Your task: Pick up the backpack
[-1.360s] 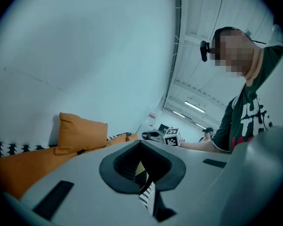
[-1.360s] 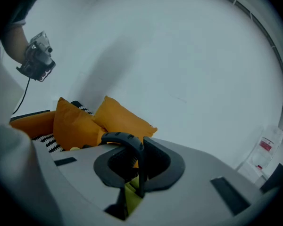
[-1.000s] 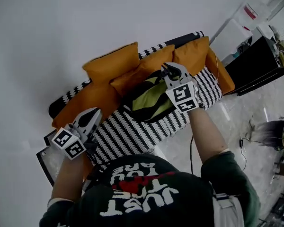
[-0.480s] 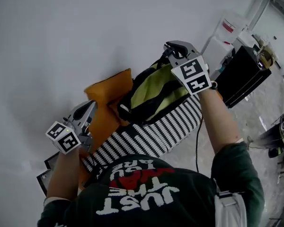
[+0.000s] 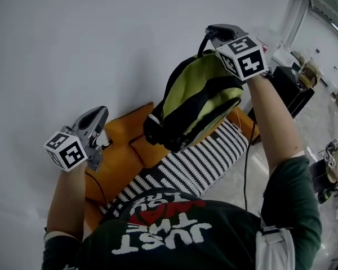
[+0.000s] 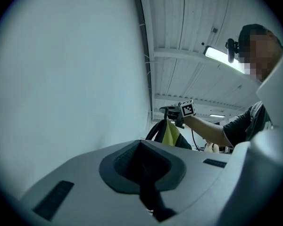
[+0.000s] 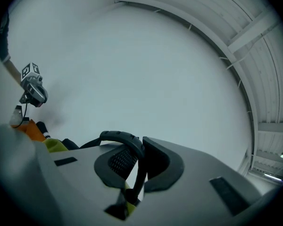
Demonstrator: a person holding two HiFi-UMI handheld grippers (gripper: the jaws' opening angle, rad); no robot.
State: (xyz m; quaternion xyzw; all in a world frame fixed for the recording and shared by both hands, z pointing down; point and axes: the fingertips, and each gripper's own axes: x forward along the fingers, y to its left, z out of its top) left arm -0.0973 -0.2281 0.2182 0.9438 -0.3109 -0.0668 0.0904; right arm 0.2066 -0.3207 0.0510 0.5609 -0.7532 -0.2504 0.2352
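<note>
A lime-green and black backpack (image 5: 196,97) hangs in the air above the striped sofa (image 5: 203,161). My right gripper (image 5: 214,34) is raised high and is shut on the backpack's black top handle (image 7: 121,137), which arches across its jaws in the right gripper view. The bag's body dangles below that grip, apart from the cushions. My left gripper (image 5: 97,118) is held up at the left, close to the white wall, jaws together with nothing between them. From the left gripper view the backpack (image 6: 170,134) shows hanging under the right gripper (image 6: 172,111).
Orange cushions (image 5: 121,145) lie along the sofa's back, under and left of the bag. A white wall fills the far side. A black cabinet (image 5: 290,86) stands at the right, with floor clutter beyond it. A cable (image 5: 247,156) hangs along my right arm.
Both grippers have risen. The right one has lifted the backpack off the sofa cushions, so it now hangs free above them. The left one stays shut and empty.
</note>
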